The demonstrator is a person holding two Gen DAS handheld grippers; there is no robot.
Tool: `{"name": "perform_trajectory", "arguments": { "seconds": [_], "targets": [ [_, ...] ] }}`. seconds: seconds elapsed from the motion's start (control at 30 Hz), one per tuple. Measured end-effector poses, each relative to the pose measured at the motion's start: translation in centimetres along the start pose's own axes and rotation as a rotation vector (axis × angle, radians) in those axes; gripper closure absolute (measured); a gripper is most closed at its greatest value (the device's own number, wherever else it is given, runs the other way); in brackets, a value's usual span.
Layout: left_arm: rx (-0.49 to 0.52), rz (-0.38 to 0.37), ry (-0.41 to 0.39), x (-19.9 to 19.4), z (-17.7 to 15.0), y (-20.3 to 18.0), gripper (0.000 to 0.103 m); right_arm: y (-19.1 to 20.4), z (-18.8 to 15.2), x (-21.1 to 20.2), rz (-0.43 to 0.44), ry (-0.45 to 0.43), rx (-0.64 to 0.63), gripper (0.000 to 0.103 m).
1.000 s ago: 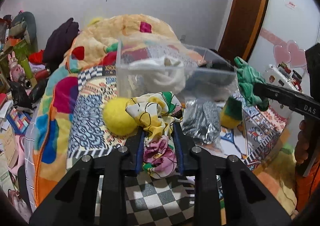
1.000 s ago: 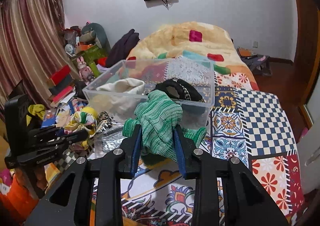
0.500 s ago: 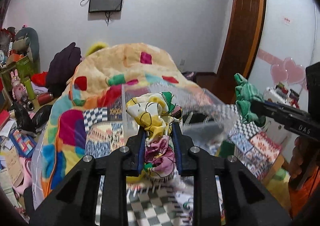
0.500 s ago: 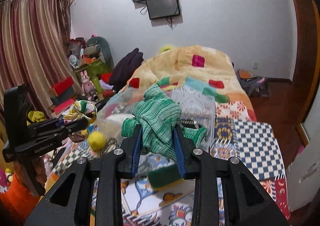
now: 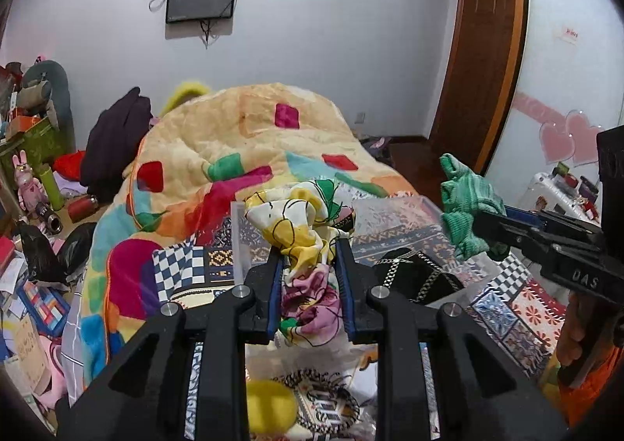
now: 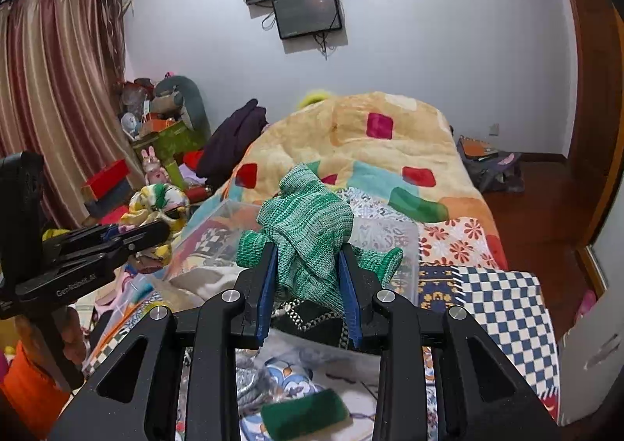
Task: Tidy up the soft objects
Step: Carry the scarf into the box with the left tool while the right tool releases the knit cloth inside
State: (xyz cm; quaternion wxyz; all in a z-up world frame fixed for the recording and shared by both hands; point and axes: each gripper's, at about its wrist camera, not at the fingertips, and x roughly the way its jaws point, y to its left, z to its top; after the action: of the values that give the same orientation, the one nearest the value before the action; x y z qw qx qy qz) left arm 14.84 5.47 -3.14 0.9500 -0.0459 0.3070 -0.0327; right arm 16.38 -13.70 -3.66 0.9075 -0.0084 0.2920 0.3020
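Both grippers have risen since a second ago and now hang over the clear bin (image 5: 425,207) rather than before it. The left gripper (image 5: 310,285) clamps the floral scarf (image 5: 300,230); the right gripper (image 6: 308,285) clamps the green knit glove (image 6: 308,222). Under the left gripper lies a yellow ball (image 5: 269,406); beneath the right, a black chained item (image 6: 308,318) inside the bin.

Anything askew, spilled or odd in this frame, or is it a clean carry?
Nothing stands out. The left gripper holds the floral scarf and the right gripper the green knit piece, both above the clear bin, which sits upright.
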Motion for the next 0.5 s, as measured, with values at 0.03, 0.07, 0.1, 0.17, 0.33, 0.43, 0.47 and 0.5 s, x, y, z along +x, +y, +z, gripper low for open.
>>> {"name": "perform_trajectory", "arguments": {
  "seconds": [0.03, 0.07, 0.1, 0.17, 0.33, 0.43, 0.47, 0.5],
  "targets": [
    [-0.005, -0.004, 0.016, 0.5, 0.0, 0.0, 0.079, 0.0, 0.0, 0.3, 0.001, 0.008, -0.005, 0.075],
    [-0.009, -0.007, 0.028, 0.9, -0.1, 0.0, 0.079, 0.2, 0.0, 0.8, 0.0, 0.018, -0.013, 0.075],
    [-0.012, -0.01, 0.04, 1.4, -0.1, 0.0, 0.079, 0.4, -0.1, 1.2, 0.003, 0.03, -0.022, 0.075],
    [-0.014, -0.025, 0.067, 2.4, -0.2, -0.1, 0.079, 0.5, -0.2, 2.0, 0.011, 0.052, -0.03, 0.075],
    [-0.005, -0.036, 0.126, 4.6, -0.5, -0.5, 0.079, 0.9, -0.7, 4.0, 0.019, 0.116, -0.051, 0.075],
    [0.001, -0.04, 0.154, 5.6, -0.6, -0.6, 0.079, 1.0, -1.0, 5.0, 0.028, 0.156, -0.061, 0.075],
    [-0.001, -0.041, 0.16, 5.9, -0.7, -0.6, 0.079, 1.0, -1.0, 5.2, 0.028, 0.164, -0.063, 0.075],
    [0.0, -0.037, 0.163, 6.0, -0.8, -0.6, 0.079, 1.1, -1.2, 5.4, 0.027, 0.172, -0.067, 0.075]
  ]
}}
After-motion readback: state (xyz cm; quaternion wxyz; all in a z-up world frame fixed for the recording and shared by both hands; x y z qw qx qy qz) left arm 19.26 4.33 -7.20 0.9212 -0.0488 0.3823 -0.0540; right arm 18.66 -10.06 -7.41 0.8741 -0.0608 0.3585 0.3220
